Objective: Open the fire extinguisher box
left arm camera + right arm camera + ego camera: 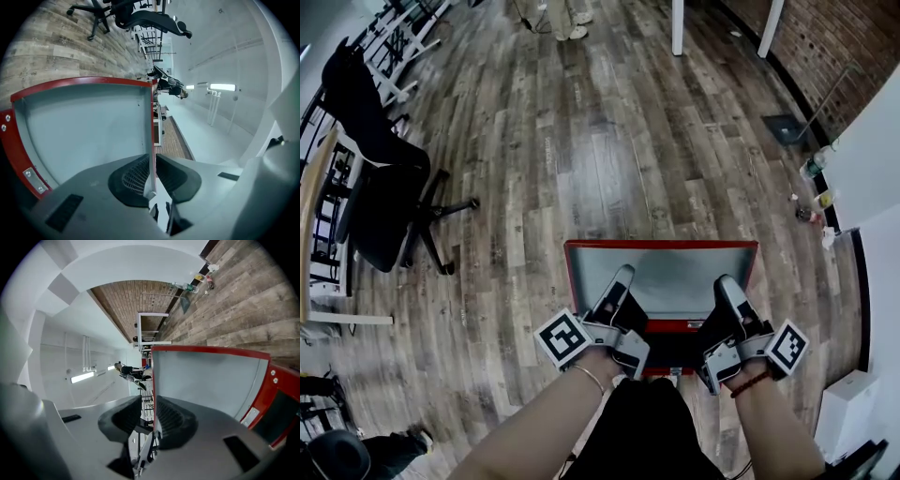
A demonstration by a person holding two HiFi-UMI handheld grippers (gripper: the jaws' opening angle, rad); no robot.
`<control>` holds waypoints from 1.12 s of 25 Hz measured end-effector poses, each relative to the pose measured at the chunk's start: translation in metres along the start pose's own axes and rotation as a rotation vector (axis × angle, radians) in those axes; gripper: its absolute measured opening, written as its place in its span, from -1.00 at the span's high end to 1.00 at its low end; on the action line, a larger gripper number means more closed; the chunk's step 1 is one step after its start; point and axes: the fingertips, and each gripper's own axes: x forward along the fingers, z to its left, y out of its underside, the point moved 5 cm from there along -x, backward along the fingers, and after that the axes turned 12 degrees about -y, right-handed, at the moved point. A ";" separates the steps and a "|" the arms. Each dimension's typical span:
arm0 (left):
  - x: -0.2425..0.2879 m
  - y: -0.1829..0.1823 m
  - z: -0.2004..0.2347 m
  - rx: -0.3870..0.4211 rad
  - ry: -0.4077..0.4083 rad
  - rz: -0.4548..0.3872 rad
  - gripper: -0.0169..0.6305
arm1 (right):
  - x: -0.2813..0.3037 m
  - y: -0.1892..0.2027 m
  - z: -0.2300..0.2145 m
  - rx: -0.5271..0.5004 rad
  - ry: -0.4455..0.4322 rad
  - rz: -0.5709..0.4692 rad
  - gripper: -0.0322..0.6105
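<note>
The red fire extinguisher box [675,328] lies on the wooden floor below me, and its lid [661,281], red-rimmed with a grey inner face, stands raised. My left gripper [623,275] is at the lid's left side edge. In the left gripper view the lid [89,126] runs between the ribbed pads, and my left gripper [151,171] is shut on its thin edge. My right gripper [727,281] is at the lid's right side edge. In the right gripper view the lid [206,380] edge lies against one pad of my right gripper [149,416], with a gap to the other pad.
A black office chair [380,187] stands at the left. White table legs [678,26] and a person's feet [567,23] are far ahead. Bottles [814,183] sit by the brick wall [825,47] at the right. A white box [848,412] is near right.
</note>
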 end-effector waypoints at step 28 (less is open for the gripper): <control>-0.199 0.082 -0.280 0.816 0.282 -0.039 0.87 | -0.029 0.037 0.255 -0.503 -0.241 0.438 0.63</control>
